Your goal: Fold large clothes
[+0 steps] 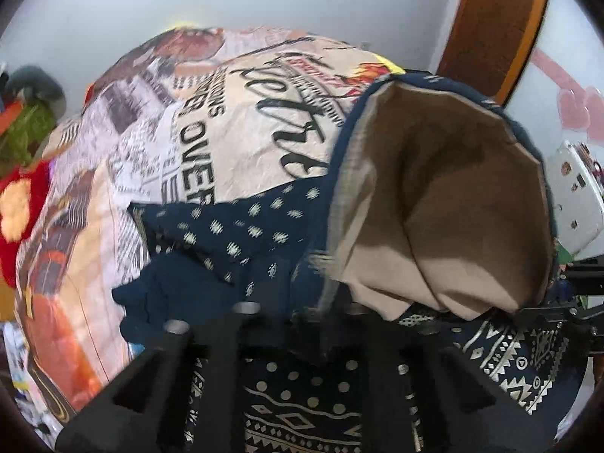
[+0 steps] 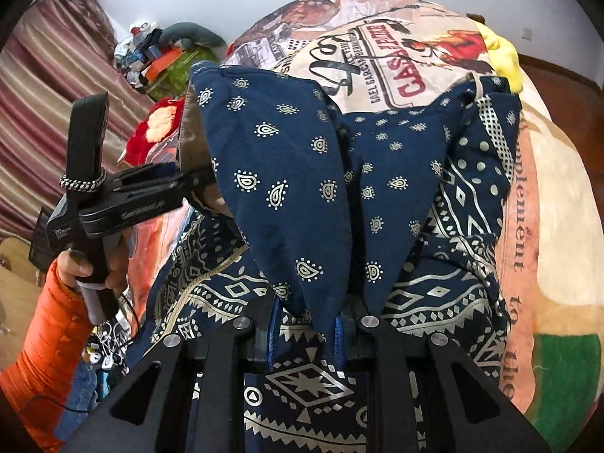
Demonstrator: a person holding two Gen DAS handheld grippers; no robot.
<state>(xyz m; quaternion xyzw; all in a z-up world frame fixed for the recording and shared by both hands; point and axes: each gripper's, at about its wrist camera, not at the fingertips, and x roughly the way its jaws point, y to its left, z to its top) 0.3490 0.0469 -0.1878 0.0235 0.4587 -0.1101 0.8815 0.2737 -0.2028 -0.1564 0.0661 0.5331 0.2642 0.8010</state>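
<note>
Garment: navy printed tunic [image 2: 287, 173], lifted over the bed's near edge, on the printed blanket [image 1: 211, 128].
Left gripper [image 2: 196, 185]: clenched on its tan-lined hem.
Right gripper [image 2: 305, 324]: clenched on a fold.
Advice: we keep both edges level, lower together.

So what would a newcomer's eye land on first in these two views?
The navy garment with its silver paisley and geometric print fills the middle of both views, its tan lining turned outward in the left wrist view. Under it lies a loud bedspread with newspaper-style lettering. At the left of the right wrist view, a hand in an orange sleeve holds the left claw at the cloth's edge.
</note>
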